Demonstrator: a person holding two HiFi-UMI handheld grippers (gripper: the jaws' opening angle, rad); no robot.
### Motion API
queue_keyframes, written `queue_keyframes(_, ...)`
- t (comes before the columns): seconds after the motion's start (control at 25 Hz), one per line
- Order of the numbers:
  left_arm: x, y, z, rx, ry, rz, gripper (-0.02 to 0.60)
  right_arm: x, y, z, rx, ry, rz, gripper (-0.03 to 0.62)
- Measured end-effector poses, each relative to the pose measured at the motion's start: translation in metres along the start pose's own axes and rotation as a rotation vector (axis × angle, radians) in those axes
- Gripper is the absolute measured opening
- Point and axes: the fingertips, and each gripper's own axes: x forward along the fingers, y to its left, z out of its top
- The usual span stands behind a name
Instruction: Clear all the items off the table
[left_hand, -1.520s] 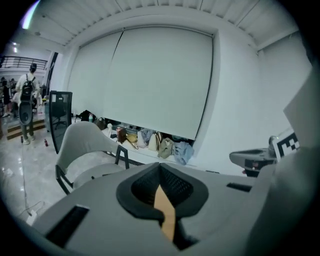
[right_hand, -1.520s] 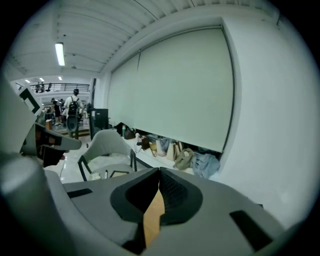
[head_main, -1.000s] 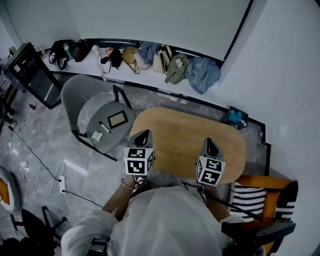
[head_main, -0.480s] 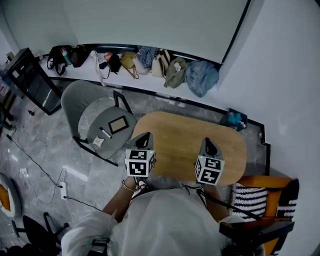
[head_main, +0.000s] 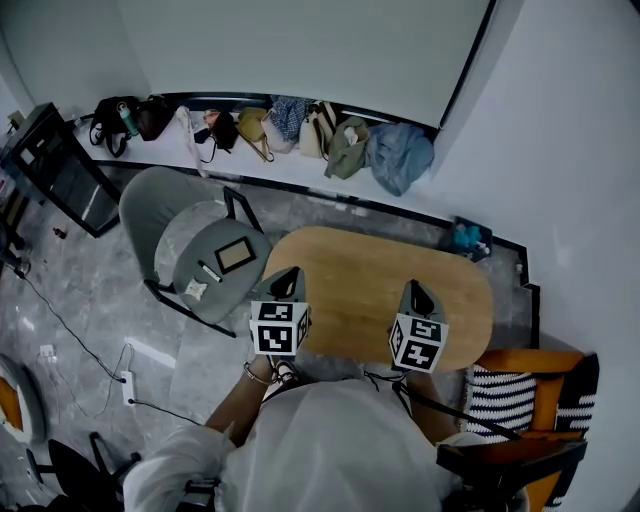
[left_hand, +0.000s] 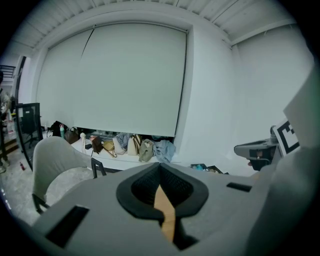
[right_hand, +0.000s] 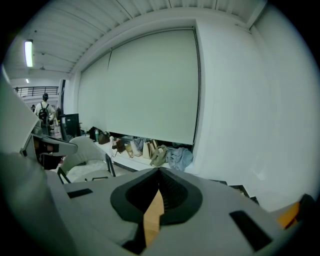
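Observation:
The oval wooden table (head_main: 350, 265) shows a bare top, with no item on it in any view. My left gripper (head_main: 288, 274) hovers over the table's near left edge, its jaws shut with nothing between them. Its own view shows only a thin strip of wood past the left gripper (left_hand: 161, 172). Over the near right part of the table my right gripper (head_main: 416, 290) is shut and empty too. The right gripper (right_hand: 159, 176) shows the same closed slit in its view. Both point away from me and slightly down.
A grey chair (head_main: 160, 200) left of the table carries a dark tablet (head_main: 235, 256), a pen (head_main: 209, 271) and a small white item (head_main: 195, 290) on its seat. Bags (head_main: 300, 125) line the wall ledge. An orange chair with a striped cushion (head_main: 500, 395) stands at the right.
The head view has drifted slightly. Both grippers stay shut in the same place over the table.

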Motion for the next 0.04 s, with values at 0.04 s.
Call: queue_keyframes(0.04, 0.0008, 0.0003, 0.0005, -0.001, 0.000, 0.000, 0.006, 0.0005, -0.0002, -0.0002, 0.003, 0.003, 0.001, 0.023)
